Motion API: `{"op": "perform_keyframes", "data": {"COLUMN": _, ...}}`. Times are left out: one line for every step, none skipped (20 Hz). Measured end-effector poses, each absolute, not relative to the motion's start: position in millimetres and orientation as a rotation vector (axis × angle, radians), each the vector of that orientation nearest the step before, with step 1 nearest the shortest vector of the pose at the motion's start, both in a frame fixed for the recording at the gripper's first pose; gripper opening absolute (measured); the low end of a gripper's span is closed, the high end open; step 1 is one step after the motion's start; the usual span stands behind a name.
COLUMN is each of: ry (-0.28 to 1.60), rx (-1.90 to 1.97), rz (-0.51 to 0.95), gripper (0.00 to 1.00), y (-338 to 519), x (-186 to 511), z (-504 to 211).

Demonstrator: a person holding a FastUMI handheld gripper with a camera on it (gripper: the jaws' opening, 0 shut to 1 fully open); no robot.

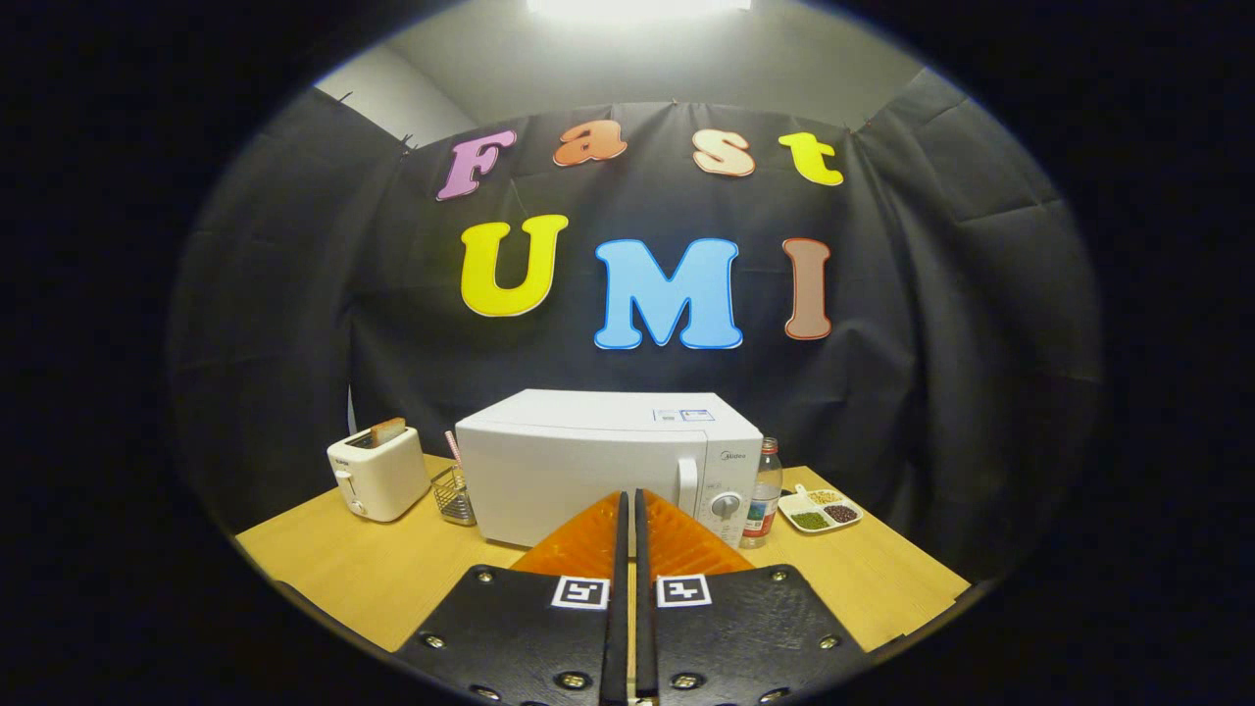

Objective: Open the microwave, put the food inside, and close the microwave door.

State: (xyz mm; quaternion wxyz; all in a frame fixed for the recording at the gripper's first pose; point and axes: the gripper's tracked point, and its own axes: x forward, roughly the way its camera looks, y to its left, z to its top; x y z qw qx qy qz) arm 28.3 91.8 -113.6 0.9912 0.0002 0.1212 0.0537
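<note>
Tool: the tool [628, 502] has its two fingers pressed together with nothing between them. The tips point at the front of the microwave.
Bench: a light wooden bench [353, 579] carries all the things.
Microwave: a white box-shaped microwave [588, 461] stands just ahead of the tips. Its door is closed.
Bottle: a clear bottle with a red cap [764, 493] stands just beside the microwave's knob side.
Dish: a white dish with little piles of beans [820, 511] sits near the bottle.
Basket: a small wire basket [454, 495] stands between the microwave and the toaster.
Toaster: a white toaster [377, 473] holds a slice of toast.
</note>
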Motion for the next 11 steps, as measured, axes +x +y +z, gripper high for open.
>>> {"op": "perform_keyframes", "data": {"ry": 0.239, "rx": 0.002, "rz": 0.106, "gripper": 0.1, "y": 92.4, "x": 21.3, "z": -112.6}}
{"op": "perform_keyframes", "data": {"ry": 0.237, "rx": 0.004, "rz": 0.104, "gripper": 0.17, "y": 92.3, "x": 12.7, "z": -110.5}}
{"op": "perform_keyframes", "data": {"ry": 0.233, "rx": 0.008, "rz": 0.108, "gripper": 0.35, "y": 95.0, "x": 6.8, "z": -107.7}}
{"op": "perform_keyframes", "data": {"ry": 0.228, "rx": 0.013, "rz": 0.111, "gripper": 0.41, "y": 96.1, "x": -0.7, "z": -104.8}}
{"op": "perform_keyframes", "data": {"ry": 0.223, "rx": 0.016, "rz": 0.116, "gripper": 0.55, "y": 98.3, "x": -6.5, "z": -102.7}}
{"op": "perform_keyframes", "data": {"ry": 0.213, "rx": 0.017, "rz": 0.119, "gripper": 0.69, "y": 98.6, "x": -13.3, "z": -100.3}}
{"op": "perform_keyframes", "data": {"ry": 0.21, "rx": 0.013, "rz": 0.112, "gripper": 0.83, "y": 96.2, "x": -18.3, "z": -101.2}}
{"op": "perform_keyframes", "data": {"ry": 0.212, "rx": 0.014, "rz": 0.113, "gripper": 0.98, "y": 97.0, "x": -24.3, "z": -101.7}}
{"op": "perform_keyframes", "data": {"ry": 0.218, "rx": 0.016, "rz": 0.114, "gripper": 0.96, "y": 98.5, "x": -29.9, "z": -103.3}}
{"op": "perform_keyframes", "data": {"ry": 0.223, "rx": 0.015, "rz": 0.11, "gripper": 0.96, "y": 96.9, "x": -34.1, "z": -104.6}}
{"op": "perform_keyframes", "data": {"ry": 0.223, "rx": 0.016, "rz": 0.106, "gripper": 0.96, "y": 95.2, "x": -38.4, "z": -104.5}}
